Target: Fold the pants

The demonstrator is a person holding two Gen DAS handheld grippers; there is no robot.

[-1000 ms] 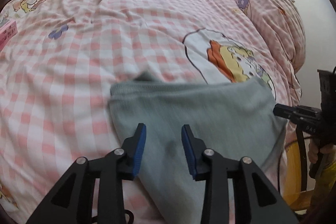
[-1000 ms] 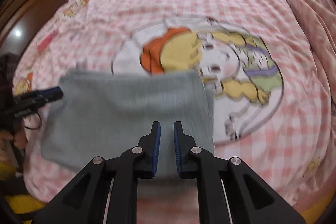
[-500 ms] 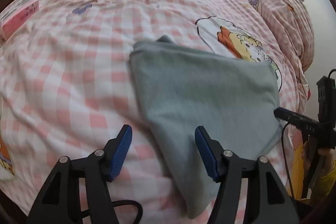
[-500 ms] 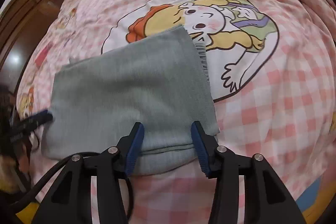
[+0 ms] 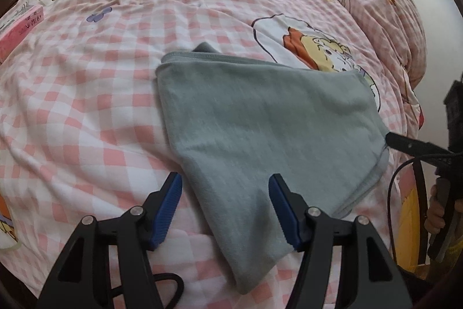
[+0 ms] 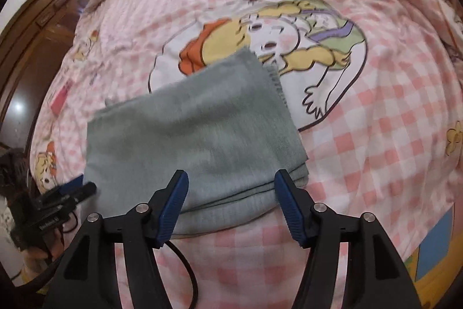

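While pants [image 5: 260,118] lie folded into flat grey pad, centre frame on pink checked bed [image 5: 72,112], nothing holds them. Left gripper [image 5: 225,207] fingers spread wide, empty, straddling near corner. Right gripper [image 6: 231,201] fingers likewise wide, empty, over near folded edge, lower centre of its view. Fabric looks soft, light, limp knit: layers likely slide apart and sag if lifted by one point. Judgement: pinch all layers at folded edge or corners, both sides.
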